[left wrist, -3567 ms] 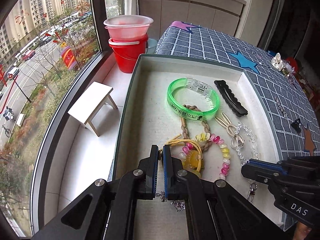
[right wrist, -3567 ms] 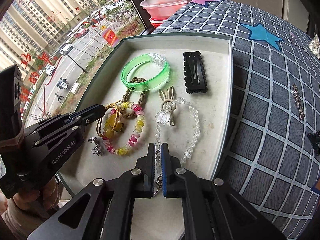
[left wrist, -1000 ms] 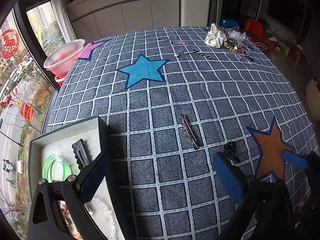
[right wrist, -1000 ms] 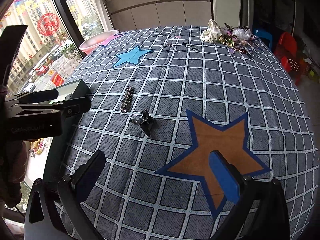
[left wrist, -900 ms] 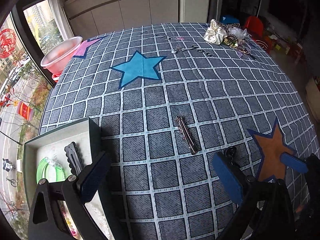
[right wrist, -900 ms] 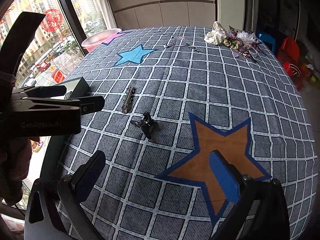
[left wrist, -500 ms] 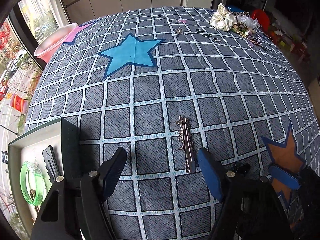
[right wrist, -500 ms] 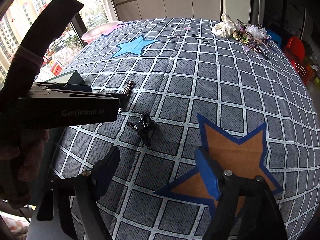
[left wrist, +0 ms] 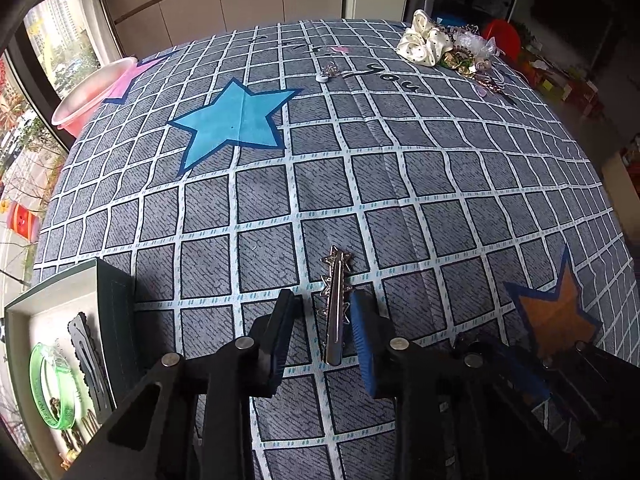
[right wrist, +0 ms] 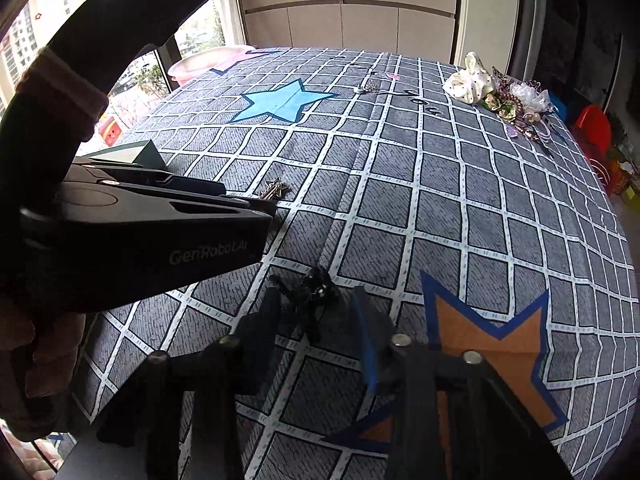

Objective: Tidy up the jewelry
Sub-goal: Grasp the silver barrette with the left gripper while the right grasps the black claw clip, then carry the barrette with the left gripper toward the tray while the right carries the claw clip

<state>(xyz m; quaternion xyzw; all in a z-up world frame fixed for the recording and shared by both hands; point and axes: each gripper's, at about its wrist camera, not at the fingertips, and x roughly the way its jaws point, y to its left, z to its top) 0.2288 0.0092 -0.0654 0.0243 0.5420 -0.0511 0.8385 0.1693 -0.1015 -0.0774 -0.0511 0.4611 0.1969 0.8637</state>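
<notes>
A silver hair clip (left wrist: 336, 308) with small stars lies on the checked bedspread (left wrist: 360, 184). It sits between the fingers of my left gripper (left wrist: 324, 320), whose jaws are closing. The blue pad is at the clip's right side and a gap remains on the left. A small black claw clip (right wrist: 316, 292) lies on the cloth between the fingers of my right gripper (right wrist: 318, 316), also closing, with a gap at its right finger. In the right wrist view the left gripper's body (right wrist: 160, 232) fills the left, hiding most of the silver clip (right wrist: 274, 190).
A dark-walled tray (left wrist: 114, 300) at the lower left holds a green bangle (left wrist: 52, 392) and a black hair clip (left wrist: 88, 360). A white scrunchie and a jewelry pile (left wrist: 428, 38) lie at the far right, a small pendant (left wrist: 326, 74) is mid-far, and a pink basin (left wrist: 88, 96) stands by the window.
Both grippers have come down and forward over the cloth. Their jaws have narrowed from wide open to close around the silver clip and the black claw clip.
</notes>
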